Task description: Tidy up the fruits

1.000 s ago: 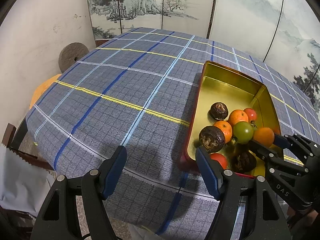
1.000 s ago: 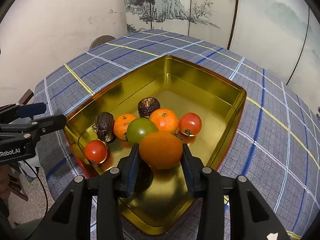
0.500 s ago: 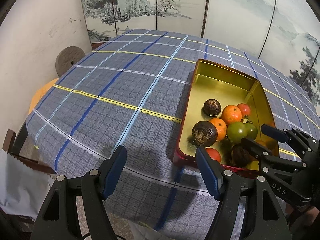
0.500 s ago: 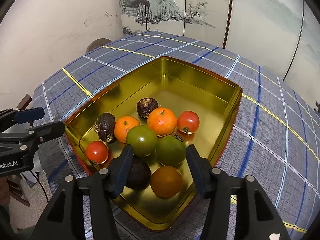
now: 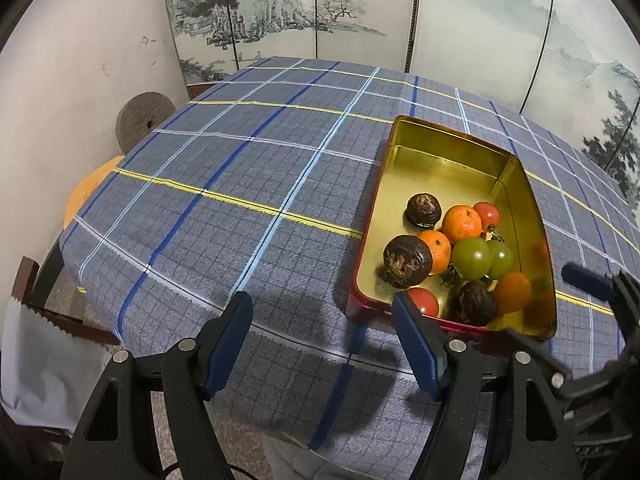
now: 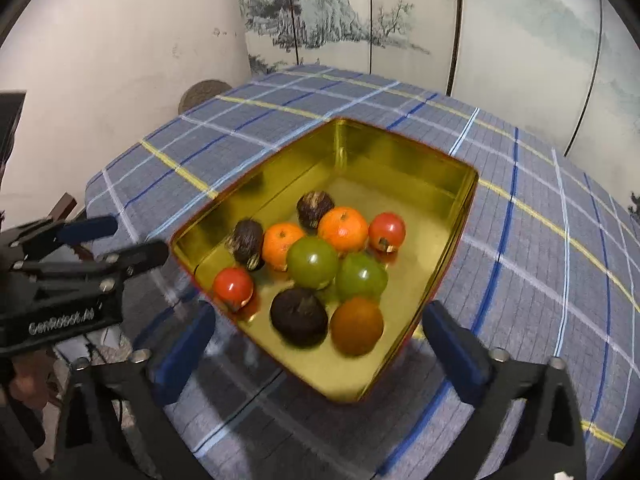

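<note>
Gold tin (image 6: 404,148) holds nine fruits (image 6: 312,262).

Gold tin (image 6: 404,152) of fruit on plaid tablecloth (image 6: 540,240), right gripper (image 6: 316,340) jaws opening, empty

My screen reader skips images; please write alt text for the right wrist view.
A gold tin on a plaid tablecloth holds nine fruits: orange, green, red and dark brown. The right tongs are opening in front of it with nothing between them.

The right tool (image 5: 592,320) is blurred and cut off by the picture's edge.
</note>
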Demonstrator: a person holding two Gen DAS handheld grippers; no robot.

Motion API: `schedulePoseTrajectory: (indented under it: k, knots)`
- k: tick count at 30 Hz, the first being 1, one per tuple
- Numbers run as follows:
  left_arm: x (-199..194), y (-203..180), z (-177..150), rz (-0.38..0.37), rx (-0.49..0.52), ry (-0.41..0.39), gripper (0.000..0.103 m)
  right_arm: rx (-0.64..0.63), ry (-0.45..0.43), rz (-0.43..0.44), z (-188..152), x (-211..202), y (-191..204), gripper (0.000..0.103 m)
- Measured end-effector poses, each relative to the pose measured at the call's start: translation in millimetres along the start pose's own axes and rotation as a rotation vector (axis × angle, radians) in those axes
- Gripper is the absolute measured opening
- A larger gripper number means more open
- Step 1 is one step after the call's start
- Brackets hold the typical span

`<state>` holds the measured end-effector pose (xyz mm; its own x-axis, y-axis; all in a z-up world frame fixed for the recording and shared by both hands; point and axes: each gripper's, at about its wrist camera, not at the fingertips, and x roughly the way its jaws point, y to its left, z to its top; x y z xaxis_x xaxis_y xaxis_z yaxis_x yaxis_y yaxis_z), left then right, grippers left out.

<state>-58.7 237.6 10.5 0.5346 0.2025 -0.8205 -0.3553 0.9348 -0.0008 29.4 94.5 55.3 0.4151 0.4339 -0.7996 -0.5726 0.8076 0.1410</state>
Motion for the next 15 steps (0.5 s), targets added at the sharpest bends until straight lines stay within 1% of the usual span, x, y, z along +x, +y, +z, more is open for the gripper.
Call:
schedulePoseTrajectory:
  k: [4,15]
  knots:
    - [-2.3,-3.2,-1.9,0.002,0.006,0.001,0.074,0.033,0.032,0.002,-7.9,-2.6,-1.7,0.103]
    - [-6.2,-21.7,-3.9,-0.002,0.039,-0.002,0.074,0.034,0.05,-0.037,-17.6,-5.8,-2.2,0.103]
